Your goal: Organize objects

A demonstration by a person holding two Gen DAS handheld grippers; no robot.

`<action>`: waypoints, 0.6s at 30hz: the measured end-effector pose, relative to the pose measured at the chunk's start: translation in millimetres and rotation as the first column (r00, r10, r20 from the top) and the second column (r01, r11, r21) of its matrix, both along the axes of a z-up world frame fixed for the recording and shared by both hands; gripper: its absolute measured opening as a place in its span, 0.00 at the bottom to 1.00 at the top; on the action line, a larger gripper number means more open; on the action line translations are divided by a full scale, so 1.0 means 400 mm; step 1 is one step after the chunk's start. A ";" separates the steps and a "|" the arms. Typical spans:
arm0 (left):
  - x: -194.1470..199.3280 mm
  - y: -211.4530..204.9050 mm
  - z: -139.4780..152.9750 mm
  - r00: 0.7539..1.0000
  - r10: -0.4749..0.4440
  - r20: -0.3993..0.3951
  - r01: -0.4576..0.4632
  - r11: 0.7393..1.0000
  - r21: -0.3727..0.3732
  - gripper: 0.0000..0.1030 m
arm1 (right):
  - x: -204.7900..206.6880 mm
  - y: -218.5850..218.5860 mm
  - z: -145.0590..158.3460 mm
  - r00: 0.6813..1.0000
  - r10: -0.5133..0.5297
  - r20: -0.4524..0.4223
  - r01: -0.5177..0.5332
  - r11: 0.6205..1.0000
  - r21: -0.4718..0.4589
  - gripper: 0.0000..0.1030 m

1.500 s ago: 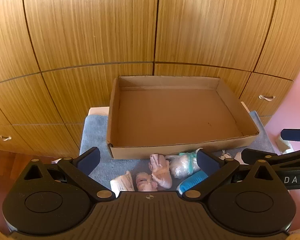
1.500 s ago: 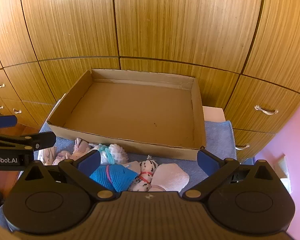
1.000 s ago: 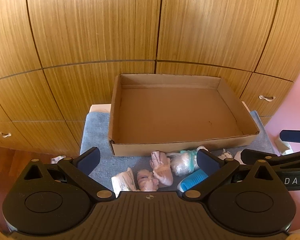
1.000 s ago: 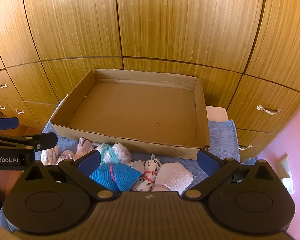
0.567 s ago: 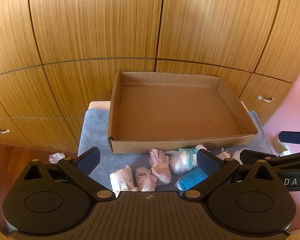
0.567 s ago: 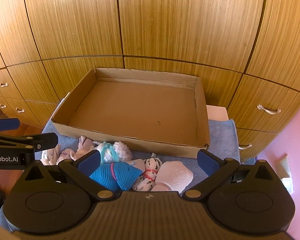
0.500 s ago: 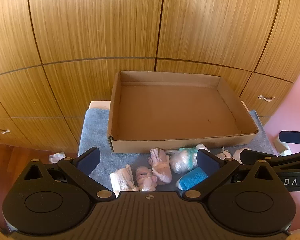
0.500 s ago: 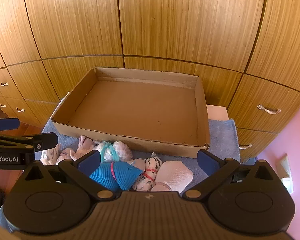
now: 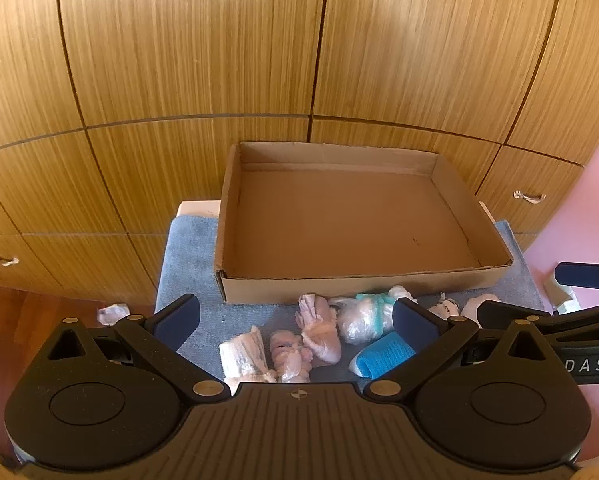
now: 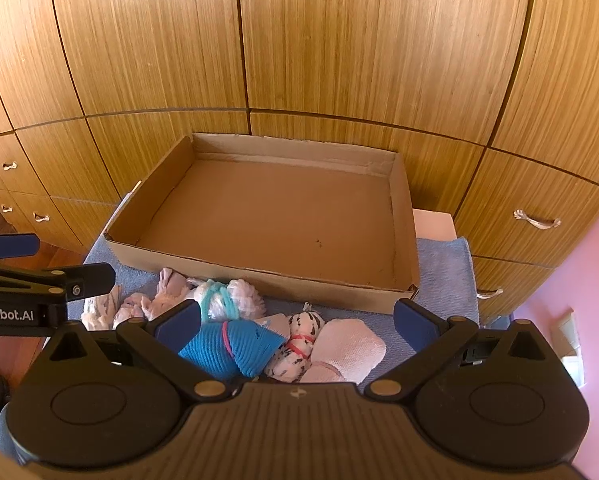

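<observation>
Both the left gripper (image 9: 295,316) and the right gripper (image 10: 297,318) hang with fingers spread wide, holding nothing. The cardboard box (image 10: 255,276) fills mid-frame on a blue towel (image 10: 445,268). Rolled cloth bundles (image 10: 235,342) line the lower centre, just before its near wall.

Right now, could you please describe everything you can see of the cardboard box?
The cardboard box is a shallow, open-topped tray of plain brown card with low walls and nothing inside. It sits flat on the blue towel, its far side towards the wooden cabinet. Rolled cloth bundles lie along its near wall, outside it.
</observation>
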State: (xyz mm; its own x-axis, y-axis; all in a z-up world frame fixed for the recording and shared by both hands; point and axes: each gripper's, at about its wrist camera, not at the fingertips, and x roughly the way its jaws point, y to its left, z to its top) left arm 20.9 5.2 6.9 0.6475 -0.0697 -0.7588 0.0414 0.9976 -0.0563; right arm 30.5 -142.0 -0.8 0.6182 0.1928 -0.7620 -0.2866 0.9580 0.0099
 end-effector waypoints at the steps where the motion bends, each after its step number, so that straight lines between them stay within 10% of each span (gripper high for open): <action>1: -0.001 0.000 0.000 1.000 0.000 0.000 0.000 1.000 0.000 0.99 | 0.000 0.000 0.001 1.000 0.001 0.000 -0.001 1.000 0.000 0.99; 18: -0.029 0.005 -0.001 1.000 -0.021 0.007 0.021 1.000 0.000 0.99 | -0.032 -0.013 0.005 0.999 0.034 0.027 -0.034 0.999 -0.007 0.99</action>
